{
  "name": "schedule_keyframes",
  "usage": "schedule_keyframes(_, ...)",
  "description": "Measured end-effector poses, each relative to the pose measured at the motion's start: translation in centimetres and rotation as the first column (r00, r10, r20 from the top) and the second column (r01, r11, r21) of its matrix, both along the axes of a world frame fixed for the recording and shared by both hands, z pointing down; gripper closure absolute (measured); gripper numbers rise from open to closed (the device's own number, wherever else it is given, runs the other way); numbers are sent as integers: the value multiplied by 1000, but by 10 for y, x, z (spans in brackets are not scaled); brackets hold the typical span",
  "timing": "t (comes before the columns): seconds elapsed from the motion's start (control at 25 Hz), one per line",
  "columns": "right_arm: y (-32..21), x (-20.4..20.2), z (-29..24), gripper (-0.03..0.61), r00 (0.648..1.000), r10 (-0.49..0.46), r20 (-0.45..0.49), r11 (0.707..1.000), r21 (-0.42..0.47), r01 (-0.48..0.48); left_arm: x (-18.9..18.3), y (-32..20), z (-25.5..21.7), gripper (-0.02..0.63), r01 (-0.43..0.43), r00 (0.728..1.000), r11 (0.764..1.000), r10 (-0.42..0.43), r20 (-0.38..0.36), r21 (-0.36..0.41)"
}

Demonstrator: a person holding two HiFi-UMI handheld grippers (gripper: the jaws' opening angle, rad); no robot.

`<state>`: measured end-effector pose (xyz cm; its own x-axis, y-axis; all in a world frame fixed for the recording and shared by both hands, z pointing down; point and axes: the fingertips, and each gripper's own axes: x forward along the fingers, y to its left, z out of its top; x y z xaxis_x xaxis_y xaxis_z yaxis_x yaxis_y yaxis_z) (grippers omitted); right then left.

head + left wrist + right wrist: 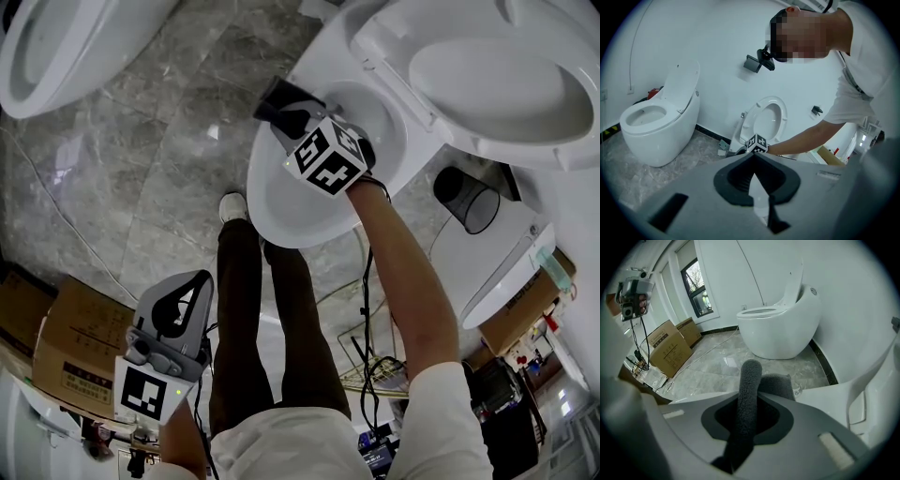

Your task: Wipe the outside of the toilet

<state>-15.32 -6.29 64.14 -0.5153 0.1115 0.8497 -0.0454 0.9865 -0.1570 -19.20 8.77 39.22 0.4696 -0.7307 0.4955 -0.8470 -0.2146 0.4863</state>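
Note:
The white toilet (pixel 281 208) stands with its lid (pixel 497 80) raised, in the upper middle of the head view. My right gripper (pixel 289 114) reaches over the bowl's left rim, shut on a dark grey cloth (pixel 274 97). In the right gripper view the cloth (pixel 749 394) sticks out as a thick roll between the jaws, with the toilet's white body (pixel 867 399) at the right. My left gripper (pixel 178 314) hangs low at the left near the person's legs, away from the toilet. Its jaws (pixel 753 157) are shut with nothing in them.
A second toilet (pixel 52 47) stands at the upper left on the marble floor. A black bin (pixel 466 199) and another white toilet (pixel 502 267) are at the right. Cardboard boxes (pixel 75 342) sit at the lower left. Cables (pixel 375 361) lie on the floor by the person's legs.

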Motion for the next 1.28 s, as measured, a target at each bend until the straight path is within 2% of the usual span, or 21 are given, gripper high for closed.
schedule_keyframes(1.28,-99,24,5,518,996,77,-51,988,137,-70,-12,-7,2,615,39,999,999,-39,13,-12)
